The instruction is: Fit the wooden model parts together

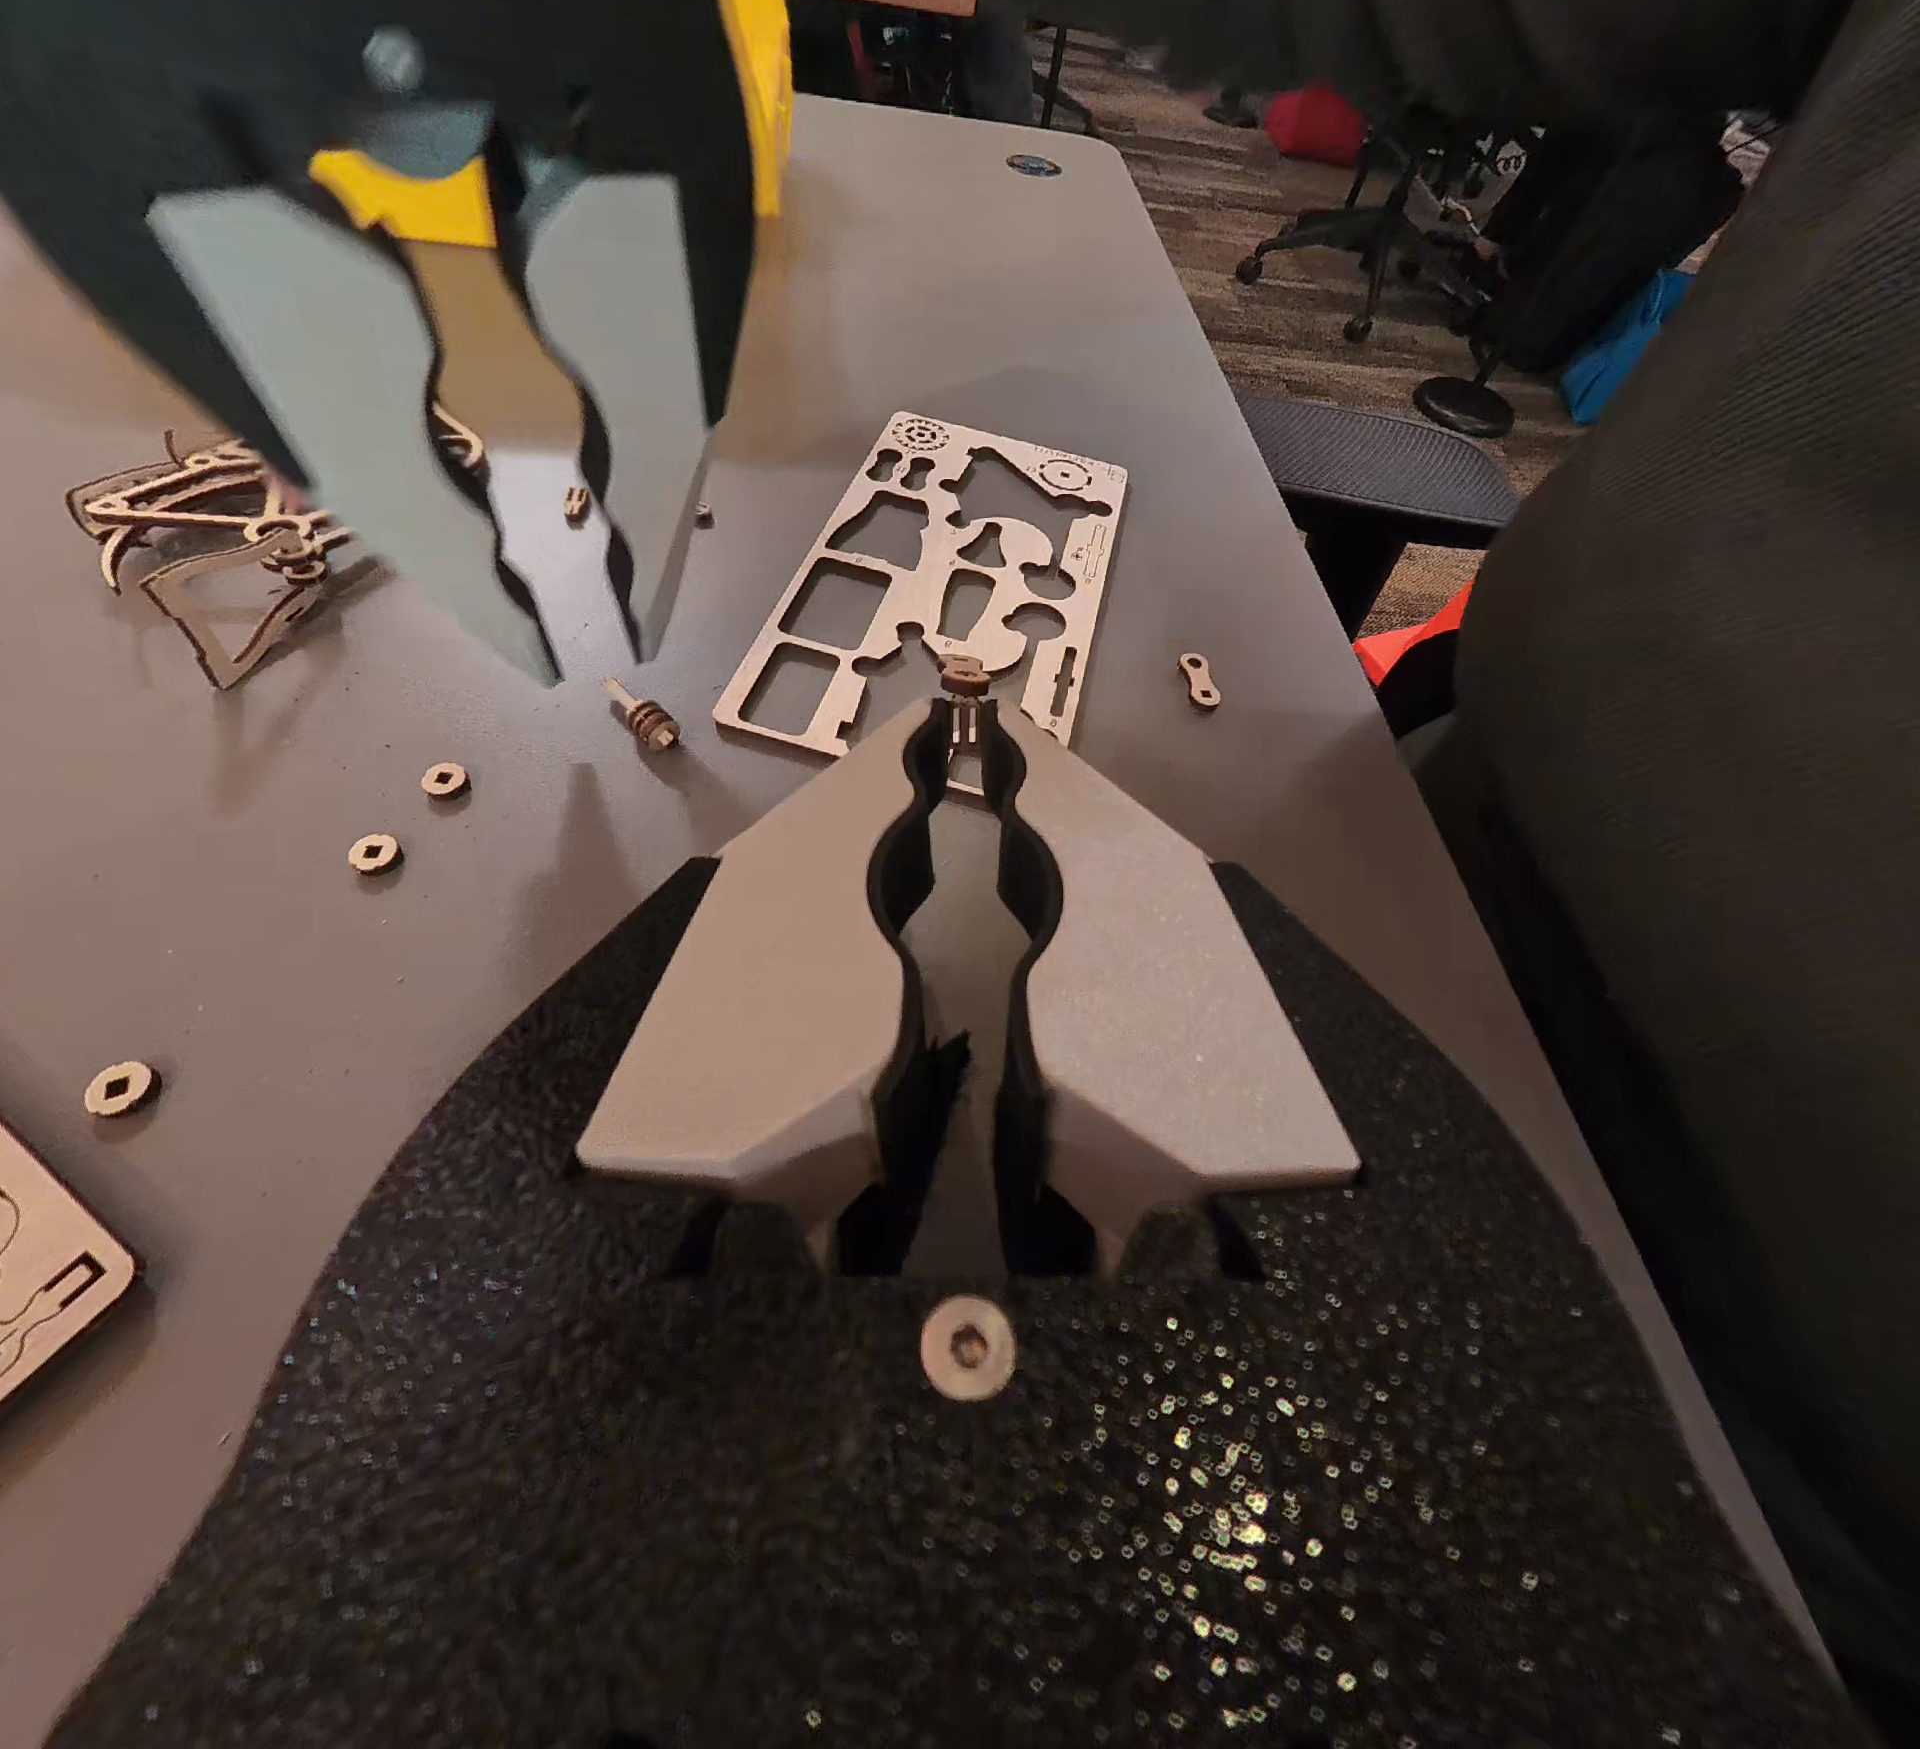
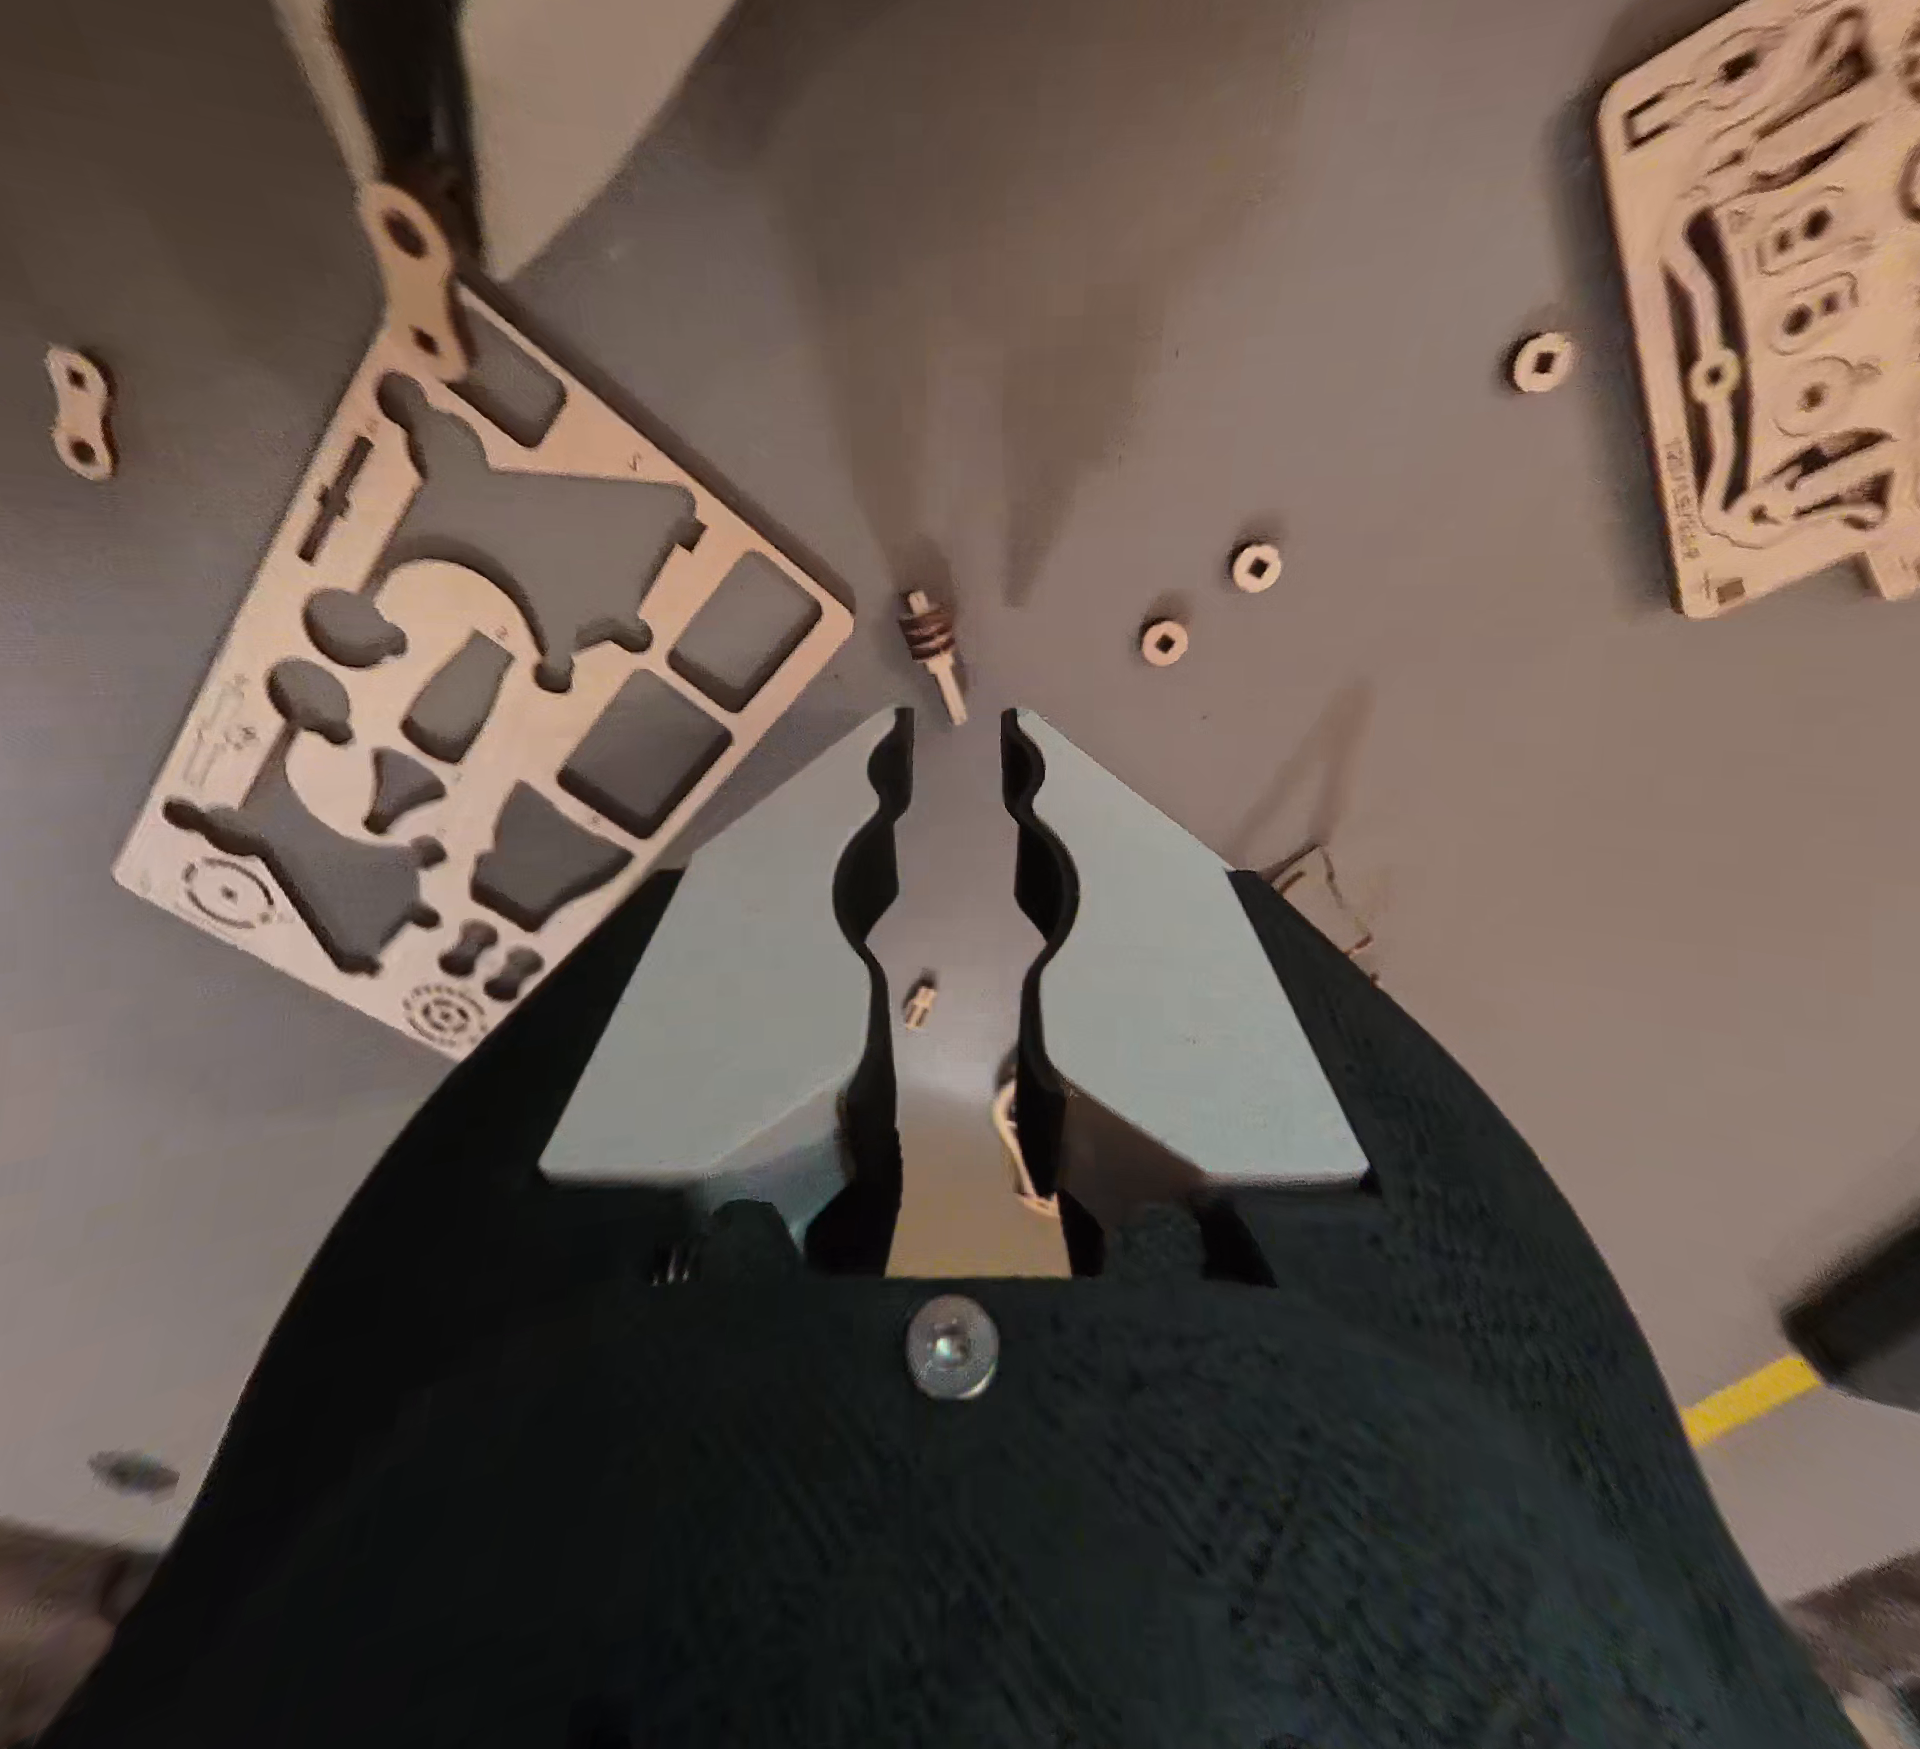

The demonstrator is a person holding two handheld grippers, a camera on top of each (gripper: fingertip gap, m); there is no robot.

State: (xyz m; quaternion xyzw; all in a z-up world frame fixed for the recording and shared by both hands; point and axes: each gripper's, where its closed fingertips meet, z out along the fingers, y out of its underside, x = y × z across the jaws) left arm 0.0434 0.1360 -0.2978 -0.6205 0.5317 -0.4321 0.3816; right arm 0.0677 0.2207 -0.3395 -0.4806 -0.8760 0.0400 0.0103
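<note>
**Left claw pinching a small part, right claw empty above an axle piece**

My left claw [image 1: 964, 712] is closed on a small wooden part [image 1: 962, 673], gripped at the very tips and held up over the near edge of the punched-out wooden sheet [image 1: 940, 577]. From the right wrist view the same held piece reads as a flat link with holes; exact shape hard to tell.

My right claw [image 2: 956, 717] has a narrow gap between its tips and holds nothing. It points down at the grey table [image 2: 1247, 193], tips just short of a small wooden axle with stacked discs [image 2: 932, 650] lying flat there.

Three loose wooden washers [image 2: 1255, 566] lie to the side of the axle. Spare link [image 2: 81, 414] sits beyond the emptied sheet. A second, still-filled parts sheet [image 2: 1766, 245] lies at the table's far side. Partly built wooden assembly [image 1: 223, 546] rests behind my right claw.
</note>
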